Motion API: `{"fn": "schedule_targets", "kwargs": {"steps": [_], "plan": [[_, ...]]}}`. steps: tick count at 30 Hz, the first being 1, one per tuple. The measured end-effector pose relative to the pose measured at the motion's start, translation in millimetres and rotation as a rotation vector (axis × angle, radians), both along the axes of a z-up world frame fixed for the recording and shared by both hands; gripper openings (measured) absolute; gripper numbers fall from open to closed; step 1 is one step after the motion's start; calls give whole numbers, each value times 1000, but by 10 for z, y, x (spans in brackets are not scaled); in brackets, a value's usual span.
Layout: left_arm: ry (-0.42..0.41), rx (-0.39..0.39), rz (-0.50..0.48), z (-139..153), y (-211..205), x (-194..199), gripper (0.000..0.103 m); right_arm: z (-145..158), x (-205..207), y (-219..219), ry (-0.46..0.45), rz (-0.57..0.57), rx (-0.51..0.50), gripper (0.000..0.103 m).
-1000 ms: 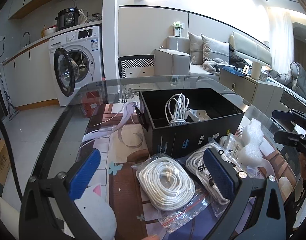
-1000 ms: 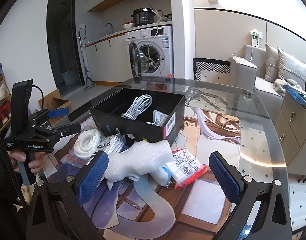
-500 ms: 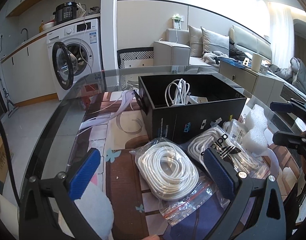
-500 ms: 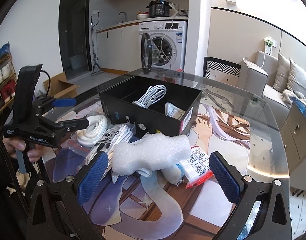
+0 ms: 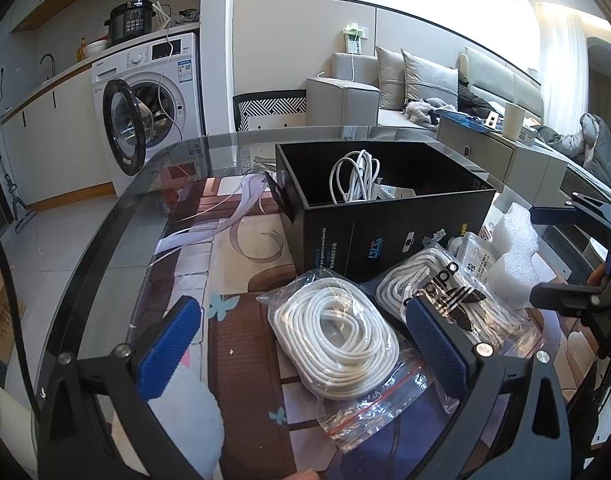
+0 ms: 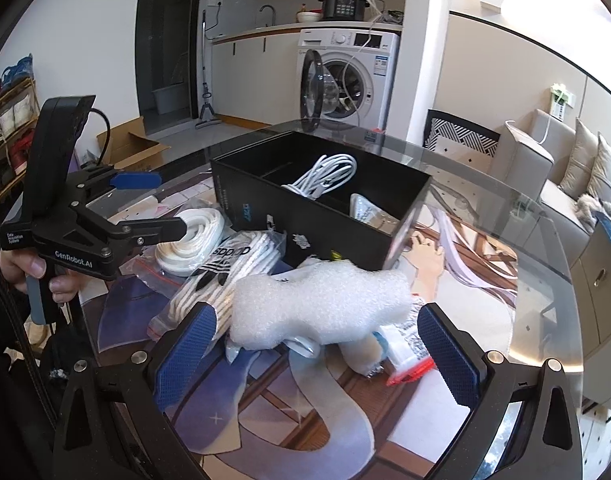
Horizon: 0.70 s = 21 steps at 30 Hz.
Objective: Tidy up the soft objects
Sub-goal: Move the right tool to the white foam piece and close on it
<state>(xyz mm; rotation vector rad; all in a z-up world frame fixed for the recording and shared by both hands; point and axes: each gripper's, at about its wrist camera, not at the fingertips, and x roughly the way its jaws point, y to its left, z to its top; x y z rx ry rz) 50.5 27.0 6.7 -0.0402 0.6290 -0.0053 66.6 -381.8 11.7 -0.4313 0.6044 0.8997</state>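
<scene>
Fingers of the left gripper point(image 5: 305, 344) stand wide apart, empty, above a zip bag of coiled white rope point(image 5: 337, 336) on the glass table point(image 5: 105, 248). The right gripper point(image 6: 317, 352) is equally spread, holding nothing; a white foam sheet point(image 6: 317, 304) lies between its pads, long axis running left to right across the view, apparently untouched. Beside it an adidas-marked bag of laces point(image 6: 229, 276) slants toward the black box point(image 6: 325, 224), which holds a white cable point(image 6: 325, 176).
</scene>
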Motion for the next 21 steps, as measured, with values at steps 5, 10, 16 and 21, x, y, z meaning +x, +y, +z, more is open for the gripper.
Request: {"fn": "schedule_targets", "kwargs": {"steps": [5,10,16,21], "plan": [[2,-5,9,-13,28,10,103,-47,47,73,-8,-2,-16,102],[4,-9,13,-12,53,11,103,-60,98,72,-27,-23,-15,102],[4,-8,14,-9,62,11,103,-56,136,48,-10,-32,2,102],[4,-11,18,-16,77,16,103,-72,138,54,5,-19,6,102]]}}
